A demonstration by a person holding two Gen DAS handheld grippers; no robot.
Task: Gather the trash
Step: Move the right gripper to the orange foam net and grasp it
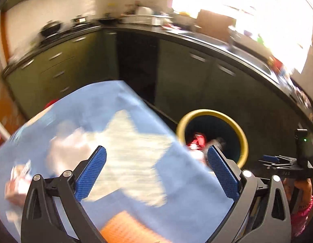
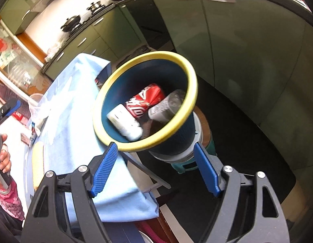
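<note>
A dark blue bin with a yellow rim stands on a stool beside the table; it also shows in the left wrist view. Inside lie a red can, a white bottle and a crumpled clear bottle. My right gripper is open and empty just in front of the bin. My left gripper is open and empty over the blue tablecloth. Crumpled white plastic and a small wrapper lie on the cloth at left, blurred.
The table with the blue cloth reaches to the bin. Green kitchen cabinets and a dark counter curve behind. An orange patch shows on the cloth near me. A clear cup stands at the table's far end.
</note>
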